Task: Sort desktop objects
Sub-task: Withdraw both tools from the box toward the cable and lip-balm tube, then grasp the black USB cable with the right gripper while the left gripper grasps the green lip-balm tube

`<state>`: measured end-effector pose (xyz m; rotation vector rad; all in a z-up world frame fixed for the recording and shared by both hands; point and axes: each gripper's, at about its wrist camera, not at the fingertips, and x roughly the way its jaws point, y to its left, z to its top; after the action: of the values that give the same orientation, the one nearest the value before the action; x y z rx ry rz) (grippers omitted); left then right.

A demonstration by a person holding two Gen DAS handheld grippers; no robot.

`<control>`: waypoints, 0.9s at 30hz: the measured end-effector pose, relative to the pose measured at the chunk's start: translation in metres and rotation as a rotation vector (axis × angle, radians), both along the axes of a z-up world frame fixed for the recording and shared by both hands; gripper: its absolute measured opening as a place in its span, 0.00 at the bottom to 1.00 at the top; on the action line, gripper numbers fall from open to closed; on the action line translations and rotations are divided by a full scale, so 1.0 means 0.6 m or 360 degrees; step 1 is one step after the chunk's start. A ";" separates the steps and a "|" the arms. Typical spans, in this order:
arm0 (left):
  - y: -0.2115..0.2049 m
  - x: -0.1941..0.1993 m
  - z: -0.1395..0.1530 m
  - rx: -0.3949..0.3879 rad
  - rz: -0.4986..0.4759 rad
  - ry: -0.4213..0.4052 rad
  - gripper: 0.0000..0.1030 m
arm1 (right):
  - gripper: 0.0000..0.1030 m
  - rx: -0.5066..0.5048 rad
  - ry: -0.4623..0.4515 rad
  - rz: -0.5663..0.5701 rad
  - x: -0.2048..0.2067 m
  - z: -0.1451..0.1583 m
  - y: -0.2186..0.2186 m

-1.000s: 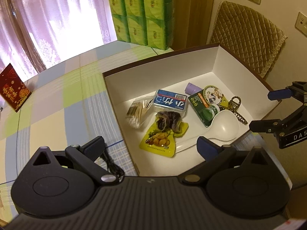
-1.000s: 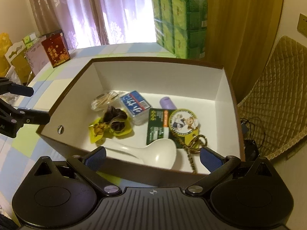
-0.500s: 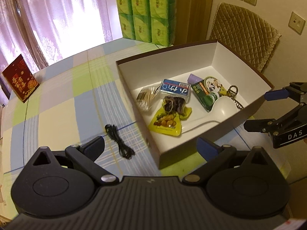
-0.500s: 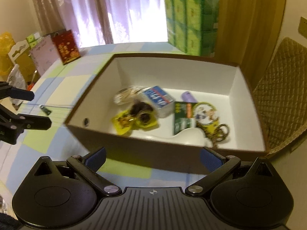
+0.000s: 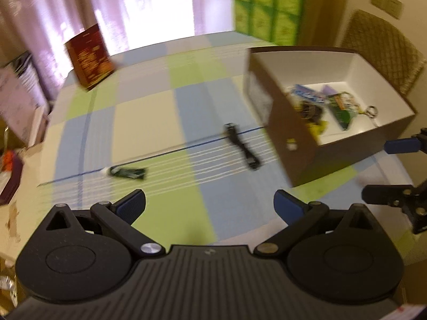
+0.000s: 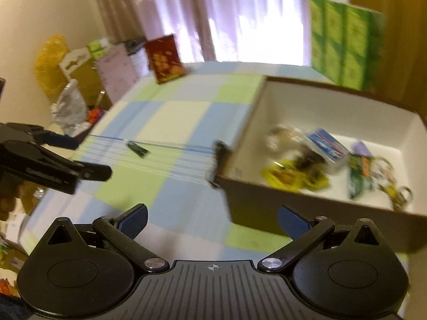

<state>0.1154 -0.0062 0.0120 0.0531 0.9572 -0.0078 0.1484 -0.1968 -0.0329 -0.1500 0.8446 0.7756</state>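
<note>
Desktop objects lie split in the left wrist view: a black cable (image 5: 242, 146) and green packet (image 5: 128, 172) on the checked tablecloth (image 5: 149, 112), others inside the box (image 5: 291, 122); left gripper (image 5: 209, 204) spread wide, empty. Right wrist view: right gripper (image 6: 212, 220) likewise agape above the cloth beside the box (image 6: 315, 213).

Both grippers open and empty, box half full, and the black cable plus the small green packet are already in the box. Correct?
Not quite. The black cable and the small green packet lie on the tablecloth outside the box, as the left wrist view shows. The rest holds: the left gripper and right gripper are open and empty.
</note>
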 end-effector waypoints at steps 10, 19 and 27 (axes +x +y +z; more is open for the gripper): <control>0.130 -0.008 -0.022 0.0045 0.0166 0.0023 0.98 | 0.48 -0.0015 -0.0084 0.0028 -0.007 -0.028 0.147; 0.195 0.032 -0.060 0.0031 0.0177 0.0078 0.98 | 0.25 -0.0229 -0.0150 -0.0353 0.063 -0.121 0.229; 0.225 0.085 -0.102 0.0016 0.0165 0.0137 0.98 | 0.25 -0.0423 -0.0149 -0.0466 0.116 -0.176 0.245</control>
<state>0.1665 0.1291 -0.0490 0.0128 1.0454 0.0908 0.2178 -0.0499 -0.1385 -0.2892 0.8554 0.3777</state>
